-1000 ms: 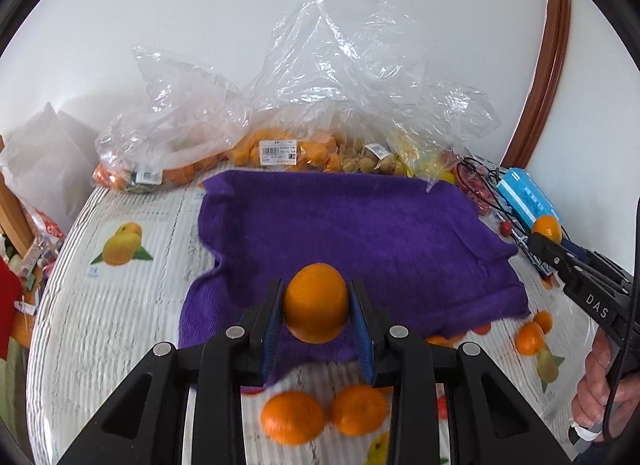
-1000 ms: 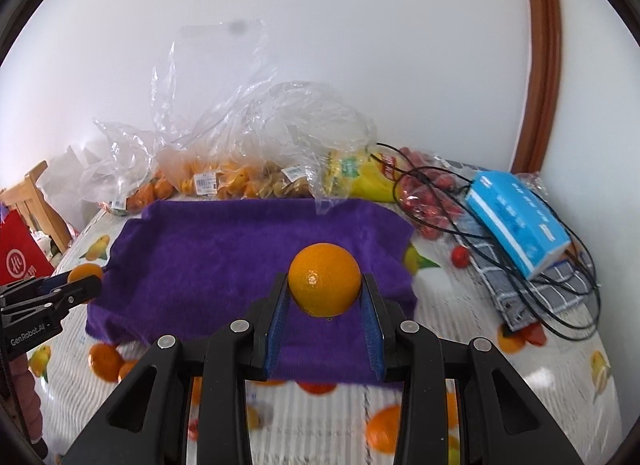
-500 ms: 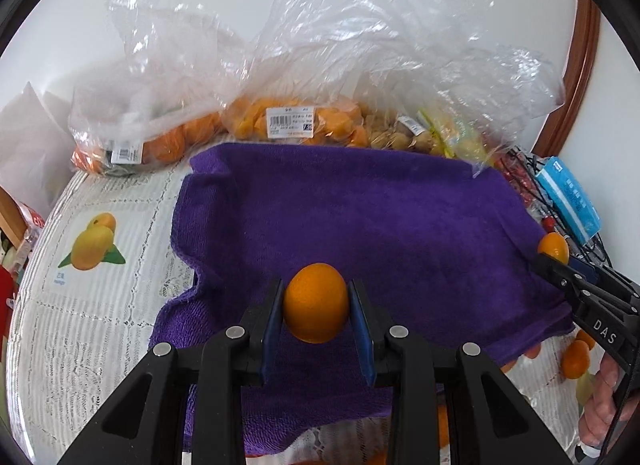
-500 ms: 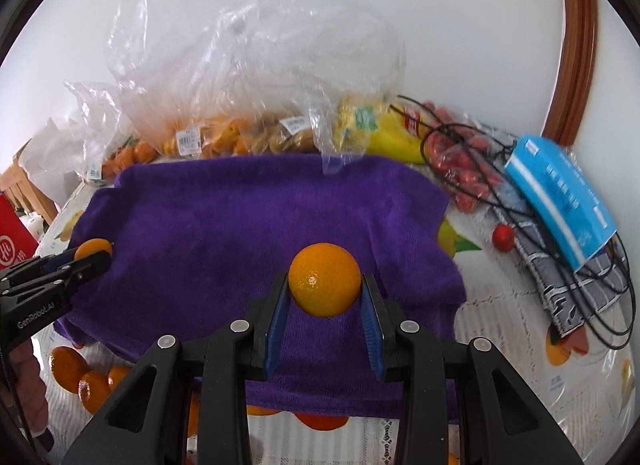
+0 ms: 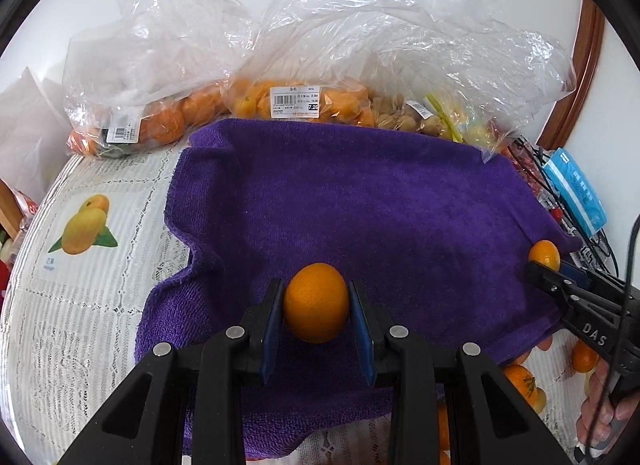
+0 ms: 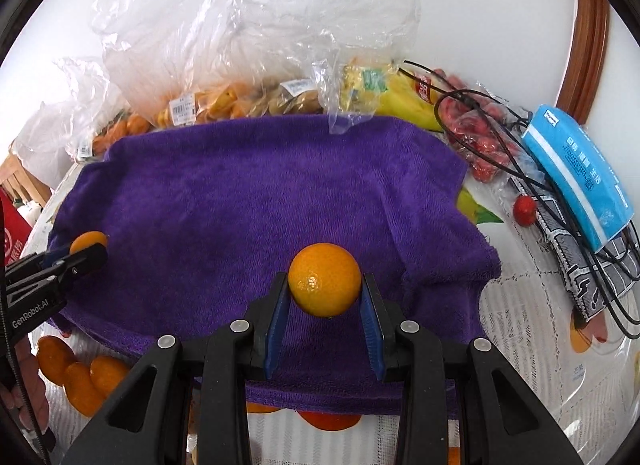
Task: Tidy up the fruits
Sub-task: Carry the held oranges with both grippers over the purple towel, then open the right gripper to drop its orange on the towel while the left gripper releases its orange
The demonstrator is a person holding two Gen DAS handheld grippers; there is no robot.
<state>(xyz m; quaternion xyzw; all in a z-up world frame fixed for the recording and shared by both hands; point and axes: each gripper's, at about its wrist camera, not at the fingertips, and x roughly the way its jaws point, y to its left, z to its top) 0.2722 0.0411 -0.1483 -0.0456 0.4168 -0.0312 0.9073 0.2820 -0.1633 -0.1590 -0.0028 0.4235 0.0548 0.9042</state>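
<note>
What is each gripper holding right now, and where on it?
Each holds one orange across its middle, blue pads on opposite sides: the left gripper its orange, the right gripper its orange, above the purple towel.

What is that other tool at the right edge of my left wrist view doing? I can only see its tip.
Observer: Its two fingers press an orange from both sides, above the purple towel.
Operator: And what's under those black cables further back?
Observer: A clear bag of small red fruits; the cables loop across it.
Operator: Is there any fruit near my own tool that I can't see?
Observer: Yes, three loose oranges lie on the tablecloth, just off the towel's near edge.
</note>
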